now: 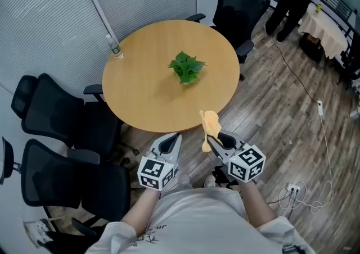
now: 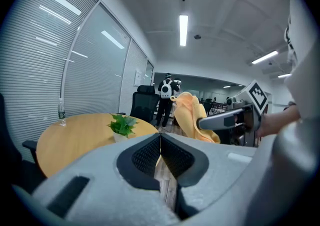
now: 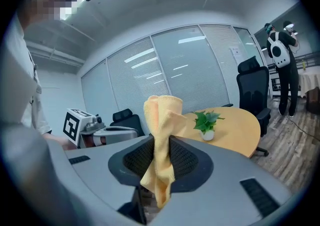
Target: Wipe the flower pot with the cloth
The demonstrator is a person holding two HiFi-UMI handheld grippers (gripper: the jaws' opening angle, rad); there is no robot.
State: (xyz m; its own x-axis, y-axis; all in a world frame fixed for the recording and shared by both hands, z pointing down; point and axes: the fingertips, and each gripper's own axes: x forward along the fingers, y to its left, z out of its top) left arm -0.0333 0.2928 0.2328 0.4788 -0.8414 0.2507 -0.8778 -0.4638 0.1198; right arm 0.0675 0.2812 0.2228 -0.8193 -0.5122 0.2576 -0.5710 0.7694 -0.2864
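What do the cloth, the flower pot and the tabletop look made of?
Cloth: soft yellow fabric, likely microfibre or terry. It bunches and drapes, with a fuzzy matt surface.
Flower pot: white, smooth, slightly glossy. Could be ceramic or plastic, too small to tell.
Tabletop: light wood look, probably laminate or veneer. Even colour, faint sheen, no clear grain.
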